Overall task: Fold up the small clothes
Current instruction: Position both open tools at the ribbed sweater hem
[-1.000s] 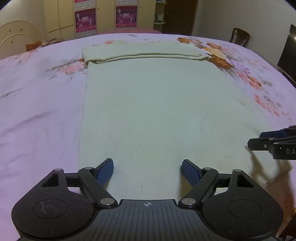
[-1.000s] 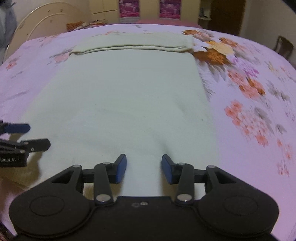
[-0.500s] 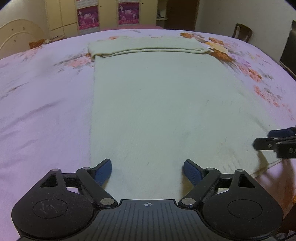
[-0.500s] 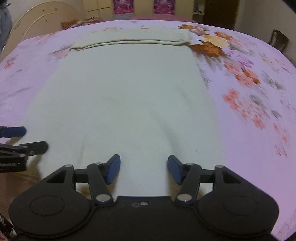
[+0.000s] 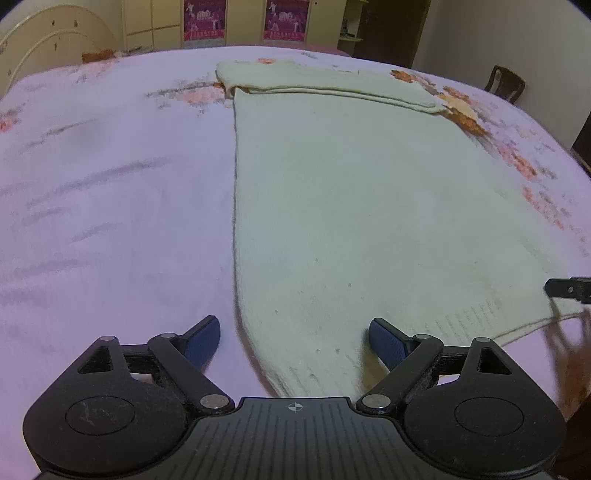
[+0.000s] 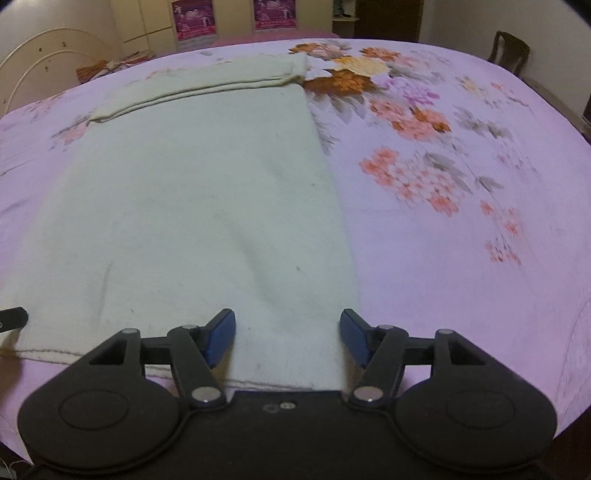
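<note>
Blue-padded and spread wide with nothing between the pads, the left gripper point(image 5: 294, 341) straddles the near left corner of the cream knit garment point(image 5: 354, 206), while the right gripper point(image 6: 287, 338), equally wide and holding nothing, sits over its near right corner. Beyond them the garment lies flat along the pink floral bedspread point(image 6: 461, 206), its far end folded into a band near the bed's far edge.

Parted fingers point(image 6: 221, 334) over cream garment's point(image 6: 192, 206) near corner

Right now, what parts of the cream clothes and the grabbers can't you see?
- Cream garment, left wrist view: near hem goes under the left gripper.
- Same garment, right wrist view: near hem goes under the right gripper.
- Right gripper, left wrist view: cut by the right edge.
- Posters: too small to read.
</note>
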The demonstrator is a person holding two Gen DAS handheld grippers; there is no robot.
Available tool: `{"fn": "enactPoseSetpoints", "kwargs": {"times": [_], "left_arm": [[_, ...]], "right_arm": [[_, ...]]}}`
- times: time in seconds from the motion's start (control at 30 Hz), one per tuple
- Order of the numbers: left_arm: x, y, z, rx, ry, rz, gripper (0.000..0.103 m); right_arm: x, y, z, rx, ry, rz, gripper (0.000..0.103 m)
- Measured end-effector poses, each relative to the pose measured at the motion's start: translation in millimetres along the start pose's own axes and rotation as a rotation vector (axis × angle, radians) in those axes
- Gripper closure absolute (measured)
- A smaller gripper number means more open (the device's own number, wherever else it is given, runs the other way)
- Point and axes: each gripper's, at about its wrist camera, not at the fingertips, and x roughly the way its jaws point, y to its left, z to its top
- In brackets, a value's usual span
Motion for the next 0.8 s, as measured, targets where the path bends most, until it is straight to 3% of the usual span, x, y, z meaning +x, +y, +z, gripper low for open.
{"fn": "enactPoseSetpoints", "kwargs": {"times": [0.13, 0.4, 0.5, 0.6, 0.73, 0.8], "left_arm": [[0.0, 5.4, -1.2, -0.048, -0.01, -0.051, 0.017], [0.8, 20.2, 3.5, -0.145, 0.008, -0.105, 0.055], [2.2, 22.8, 5.1, -0.171, 0.034, -0.148, 0.064], [4.2, 24.8, 4.8, -0.215, 0.063, -0.197, 0.064], [8.7, 32.8, 2.9, -0.298, 0.112, -0.273, 0.064], [11.2, 31.9, 1.7, -0.281, 0.11, -0.283, 0.065]], "right_arm": [[2.1, -1.4, -0.6, 0.013, 0.001, -0.01, 0.036], [8.5, -15.0, 0.0, 0.078, 0.049, 0.013, 0.038], [8.0, -11.4, 1.7, 0.069, 0.063, 0.018, 0.047], [5.6, -14.2, 0.2, 0.093, 0.068, 0.05, 0.06], [4.2, -16.4, 0.2, 0.118, 0.073, 0.068, 0.066], [3.1, -16.2, 0.2, 0.106, 0.072, 0.065, 0.064]]}}
